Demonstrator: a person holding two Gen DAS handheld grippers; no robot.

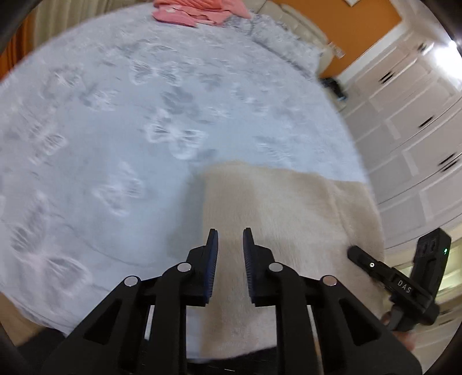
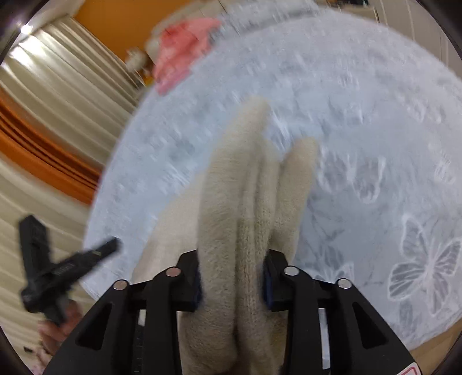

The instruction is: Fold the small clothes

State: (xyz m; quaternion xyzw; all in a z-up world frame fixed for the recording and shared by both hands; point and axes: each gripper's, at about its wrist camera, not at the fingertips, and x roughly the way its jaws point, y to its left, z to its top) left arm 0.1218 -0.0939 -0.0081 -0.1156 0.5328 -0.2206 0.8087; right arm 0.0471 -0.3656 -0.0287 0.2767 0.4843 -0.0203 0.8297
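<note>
The left gripper (image 1: 230, 245) hangs over the near edge of a bed (image 1: 115, 129) with a pale blue butterfly-patterned cover, its fingers (image 1: 212, 259) a narrow gap apart with nothing pinched between them. Under and just past them a cream knitted garment (image 1: 274, 202) lies spread on the cover, reaching toward the bed's right edge.

In the right wrist view the right gripper (image 2: 232, 277) is clamped on a thick bunch of that same cream knit (image 2: 231, 216): several folds stand up between the two fingers (image 2: 271, 277) and fill the gap, the folds running away from the camera over the cover (both views are smeared, so the knit's finer detail is unclear).

A pink garment (image 1: 199, 11) lies at the far end of the bed. White cupboard doors (image 1: 418, 129) stand to the bed's right in the left view, and cream and orange curtains (image 2: 57, 129) hang to the left in the right view.
</note>
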